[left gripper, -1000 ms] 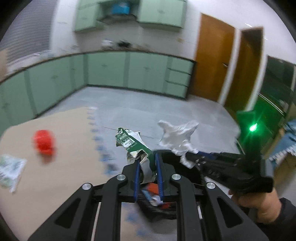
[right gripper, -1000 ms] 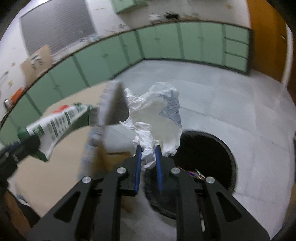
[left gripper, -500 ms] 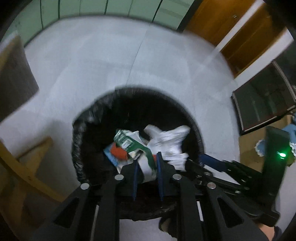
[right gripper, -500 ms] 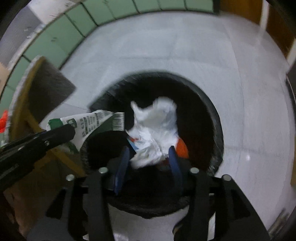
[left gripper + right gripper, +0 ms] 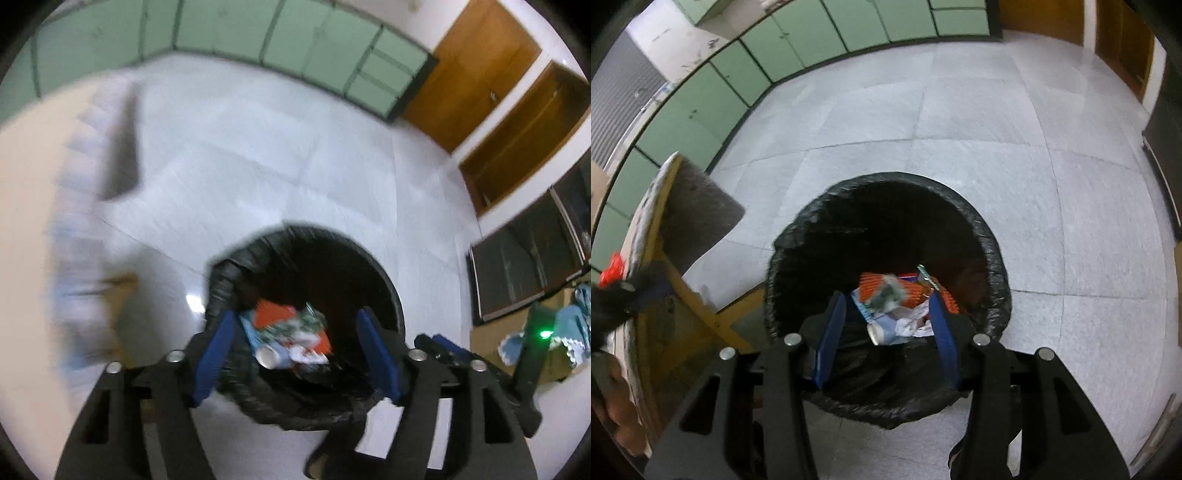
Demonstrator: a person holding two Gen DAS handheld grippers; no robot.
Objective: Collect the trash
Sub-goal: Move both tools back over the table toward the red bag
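Currently, status by item:
left gripper (image 5: 295, 354): blue fingers (image 5: 214, 354) spread wide, nothing between them; hovers over the bin mouth, view motion-blurred.
right gripper (image 5: 886, 325): blue fingers (image 5: 831, 336) also spread apart, nothing held; hovers above the bin, looking straight down into it.
trash bin (image 5: 997, 295): round, black liner over the rim, stands on the grey tiled floor (image 5: 960, 110) just beside the counter.
trash (image 5: 897, 306): all inside the bin, a pile with orange packaging, a green printed wrapper, crumpled white paper (image 5: 912, 325) and a can (image 5: 877, 334) end-on. Same pile shows in the left view (image 5: 291, 332).
counter (image 5: 646, 229): wooden edge at left of the right view, a small red item (image 5: 613, 269) lying on it; too blurred to tell what it is.
background: green cabinets (image 5: 775, 48) along the wall, brown wooden doors (image 5: 480, 66) at right of the left view.
other gripper: right one partly visible in the left view, green LED (image 5: 543, 334) lit.
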